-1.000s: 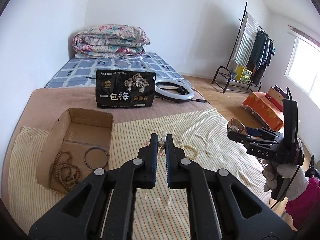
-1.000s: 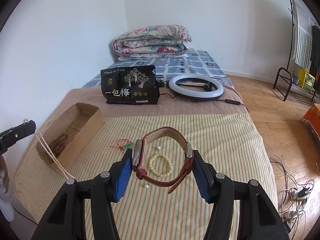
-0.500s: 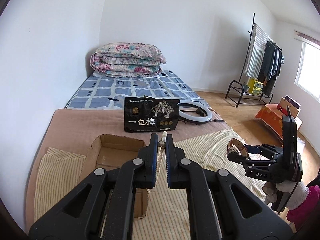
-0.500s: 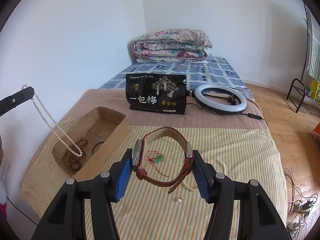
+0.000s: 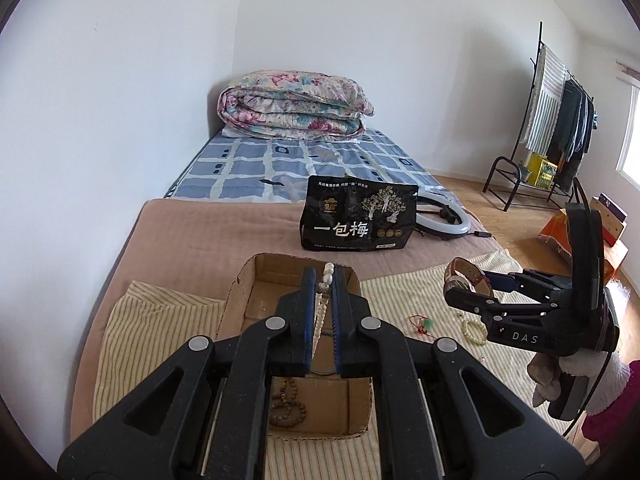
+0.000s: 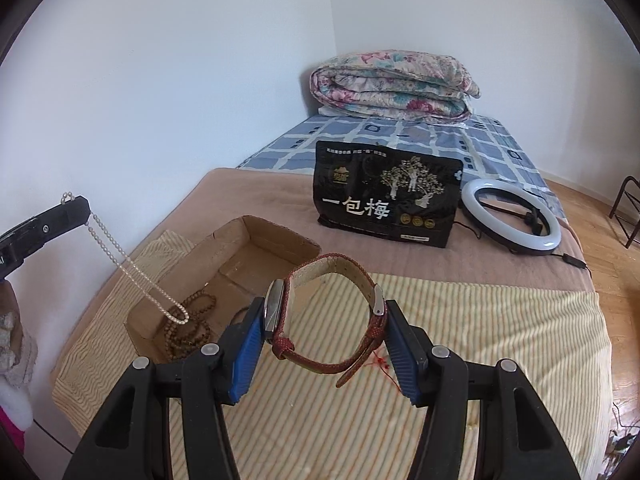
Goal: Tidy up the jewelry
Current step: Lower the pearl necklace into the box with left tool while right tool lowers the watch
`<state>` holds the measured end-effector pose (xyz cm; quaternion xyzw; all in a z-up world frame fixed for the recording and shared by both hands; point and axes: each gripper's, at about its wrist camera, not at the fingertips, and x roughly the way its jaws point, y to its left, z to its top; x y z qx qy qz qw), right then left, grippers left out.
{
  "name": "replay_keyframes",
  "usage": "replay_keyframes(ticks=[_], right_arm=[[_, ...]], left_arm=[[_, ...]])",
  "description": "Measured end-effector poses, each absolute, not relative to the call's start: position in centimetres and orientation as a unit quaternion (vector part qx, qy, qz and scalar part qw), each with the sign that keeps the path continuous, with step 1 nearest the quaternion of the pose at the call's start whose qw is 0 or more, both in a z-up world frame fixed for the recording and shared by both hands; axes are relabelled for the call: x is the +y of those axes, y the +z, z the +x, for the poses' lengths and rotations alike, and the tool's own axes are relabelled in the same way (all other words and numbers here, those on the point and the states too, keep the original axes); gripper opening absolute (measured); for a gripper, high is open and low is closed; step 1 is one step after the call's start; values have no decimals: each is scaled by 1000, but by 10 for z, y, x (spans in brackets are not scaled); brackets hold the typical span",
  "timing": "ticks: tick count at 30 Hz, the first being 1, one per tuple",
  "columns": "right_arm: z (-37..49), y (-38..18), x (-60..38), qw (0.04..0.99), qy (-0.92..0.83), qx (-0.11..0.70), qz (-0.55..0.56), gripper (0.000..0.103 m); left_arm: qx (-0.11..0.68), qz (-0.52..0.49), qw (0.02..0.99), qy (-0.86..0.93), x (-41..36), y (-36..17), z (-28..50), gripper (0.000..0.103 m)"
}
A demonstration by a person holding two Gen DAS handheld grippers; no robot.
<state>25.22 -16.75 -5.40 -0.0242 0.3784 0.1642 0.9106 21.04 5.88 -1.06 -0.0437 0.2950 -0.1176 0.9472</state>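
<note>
While the left gripper (image 5: 323,280) pinches a pearl necklace (image 6: 132,266) between closed fingers, the strand hangs down over the cardboard box (image 6: 224,256), where wooden beads (image 6: 188,328) lie. The right gripper (image 6: 326,320) clamps a red-strapped watch (image 6: 332,312) across its half-spread fingers, above the striped cloth (image 6: 480,340). On that cloth lie a pale bead bracelet (image 5: 474,332) and a red string (image 5: 420,325). Farther back stand a black bag (image 6: 388,196), a ring light (image 6: 510,216) and a folded quilt (image 6: 392,84).

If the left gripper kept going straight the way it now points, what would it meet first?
Most likely the cardboard box: the left gripper, shut on the pearl necklace, aims down into its far end. Depth is unclear, so it might instead clear the far wall and land on the brown blanket.
</note>
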Motion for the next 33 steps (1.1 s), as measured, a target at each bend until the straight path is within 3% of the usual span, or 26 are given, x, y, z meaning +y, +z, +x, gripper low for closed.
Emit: replay_keyframes(ticks=[29, 33], right_arm=[[325, -132, -72, 875, 214, 433, -33, 59], [324, -135, -70, 876, 210, 432, -36, 67]], left_arm=[[368, -4, 927, -76, 78, -104, 242, 5], [371, 4, 926, -75, 76, -108, 240, 5]])
